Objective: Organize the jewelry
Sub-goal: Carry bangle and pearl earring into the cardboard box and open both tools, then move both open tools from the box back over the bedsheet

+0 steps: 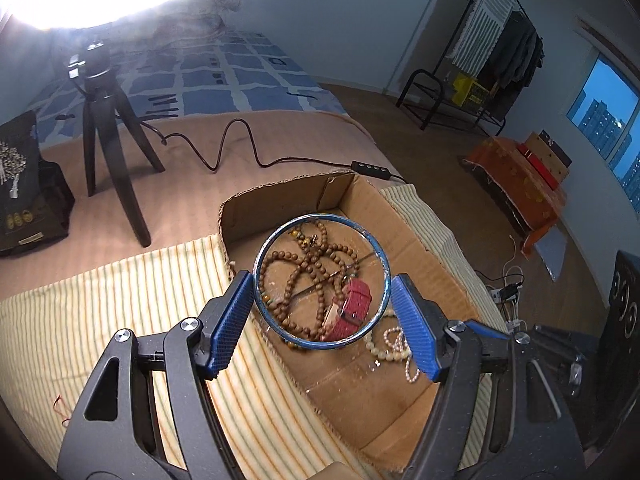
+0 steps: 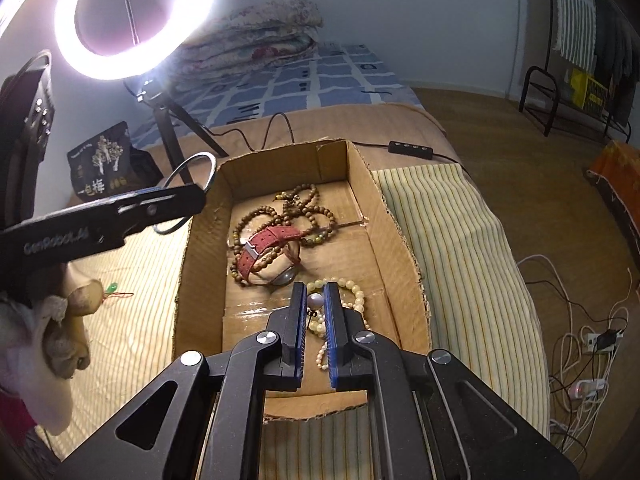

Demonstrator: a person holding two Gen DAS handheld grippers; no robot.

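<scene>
My left gripper is shut on a thin metal bangle, held upright above the left edge of a cardboard box. The bangle also shows in the right wrist view with the left gripper. In the box lie brown wooden bead strands, a red watch strap and pale bead bracelets. My right gripper is shut on a small pearl earring over the near end of the box.
The box sits on a striped cloth on a bed. A ring light on a tripod and its cable with a switch stand behind the box. A black pouch lies at back left. Cables lie on the floor at right.
</scene>
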